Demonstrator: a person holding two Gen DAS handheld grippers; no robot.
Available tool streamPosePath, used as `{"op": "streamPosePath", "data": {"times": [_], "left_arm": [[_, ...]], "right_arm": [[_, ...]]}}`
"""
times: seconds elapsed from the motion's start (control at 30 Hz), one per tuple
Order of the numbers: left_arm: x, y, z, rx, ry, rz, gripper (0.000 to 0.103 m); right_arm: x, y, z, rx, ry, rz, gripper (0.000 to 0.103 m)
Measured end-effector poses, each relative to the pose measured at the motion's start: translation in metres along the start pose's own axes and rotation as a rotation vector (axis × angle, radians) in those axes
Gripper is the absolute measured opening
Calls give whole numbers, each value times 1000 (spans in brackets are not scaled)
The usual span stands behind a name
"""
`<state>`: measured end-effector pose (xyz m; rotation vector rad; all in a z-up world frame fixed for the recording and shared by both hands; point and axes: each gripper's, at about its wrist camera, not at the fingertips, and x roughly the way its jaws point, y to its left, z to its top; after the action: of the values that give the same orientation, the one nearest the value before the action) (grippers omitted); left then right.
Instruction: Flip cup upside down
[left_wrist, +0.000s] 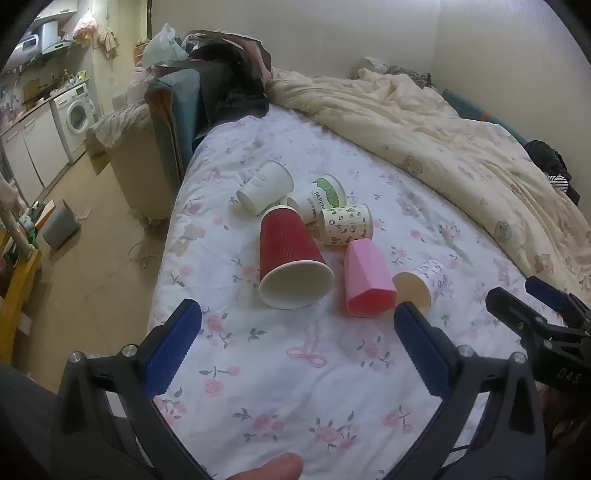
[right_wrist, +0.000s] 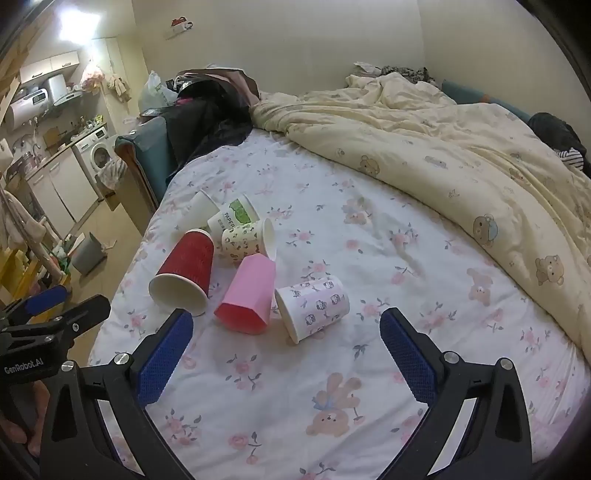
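Six cups lie on their sides in a bunch on the flowery bed sheet (right_wrist: 332, 369). The landmark here is the pink cup (right_wrist: 248, 295).

The left gripper (left_wrist: 297, 347) is wide open and holds nothing. The right gripper (right_wrist: 286, 354) is wide open too, with nothing in it. Both hang just above the sheet, near the pink cup's open end.

The pink cup has flat sides, and its mouth points toward the grippers. Just to its right lies a white cup with little purple flowers (right_wrist: 314, 306), mouth also toward the grippers. Just to its left lies a big red cup (right_wrist: 186, 273) with ridges and a white inside.

Behind the pink cup, touching its bottom, is a white cup with dark spots (right_wrist: 247, 240). Farther back sits a white cup with a green patch (right_wrist: 234, 218), and beside that a plain white cup (right_wrist: 201, 212).

Far behind them is a crumpled cream blanket (right_wrist: 443, 155) with bears. Past the bed's left edge stands a gray bin (right_wrist: 88, 253) on the floor.
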<state>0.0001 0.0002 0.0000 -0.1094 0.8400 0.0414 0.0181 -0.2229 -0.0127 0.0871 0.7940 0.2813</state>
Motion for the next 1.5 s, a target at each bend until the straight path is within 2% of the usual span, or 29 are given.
{"op": "streamPosePath", "data": {"times": [1.5], "left_arm": [[2,-3,-1,10,-7,14,103]], "right_arm": [[-3,0,2,-7,13,-16,103]]}}
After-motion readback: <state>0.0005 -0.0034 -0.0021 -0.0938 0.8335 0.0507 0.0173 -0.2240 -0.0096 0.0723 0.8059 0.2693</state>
